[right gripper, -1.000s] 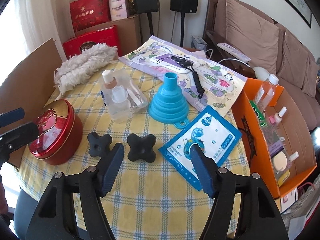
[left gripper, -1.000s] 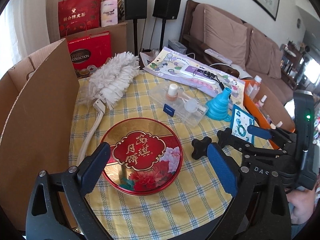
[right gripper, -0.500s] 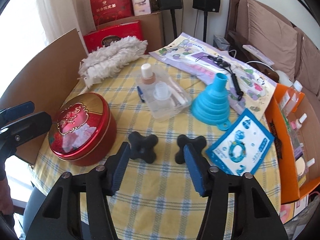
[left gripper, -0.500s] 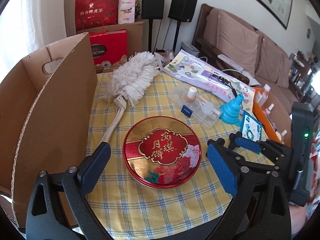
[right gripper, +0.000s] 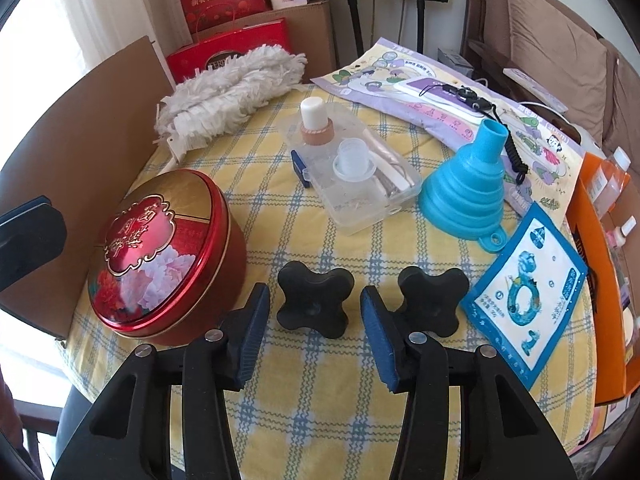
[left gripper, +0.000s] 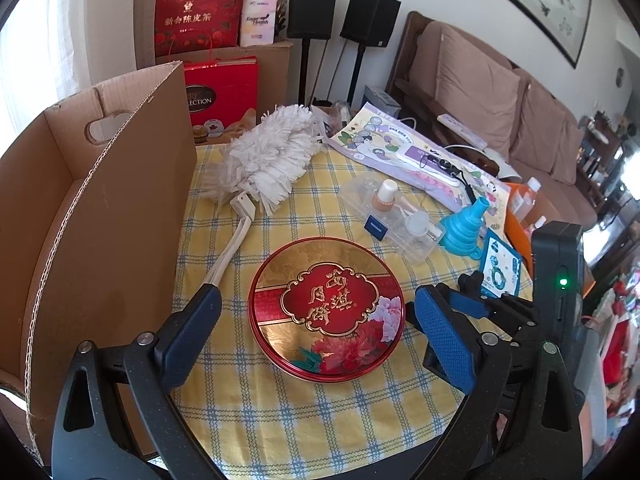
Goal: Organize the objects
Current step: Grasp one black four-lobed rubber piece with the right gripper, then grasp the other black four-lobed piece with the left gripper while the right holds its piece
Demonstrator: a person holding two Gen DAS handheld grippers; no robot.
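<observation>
R gripper (right gripper: 312, 320): jaws have just been closing, now part-spread, nothing pinched. Left knob (right gripper: 314, 304) sits on the cloth dead ahead, lined up w/ the gap, just past the tips, pads not touching. It's a 4-lobed cross, no long axis. R hand clearly nearer; judge next move = short push fwd/down, then close. 2nd knob (right gripper: 434, 300) beside right pad, risk of a bump. L gripper (left gripper: 316, 320): spread wide, empty, tin (left gripper: 326, 308) ahead betw. its fingers. Box (left gripper: 60, 200) left of tin.

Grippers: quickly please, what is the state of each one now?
Left gripper: open, holding nothing, either side of the red tin.
Right gripper: open, has just been closing, black knob ahead, not gripped.
</observation>
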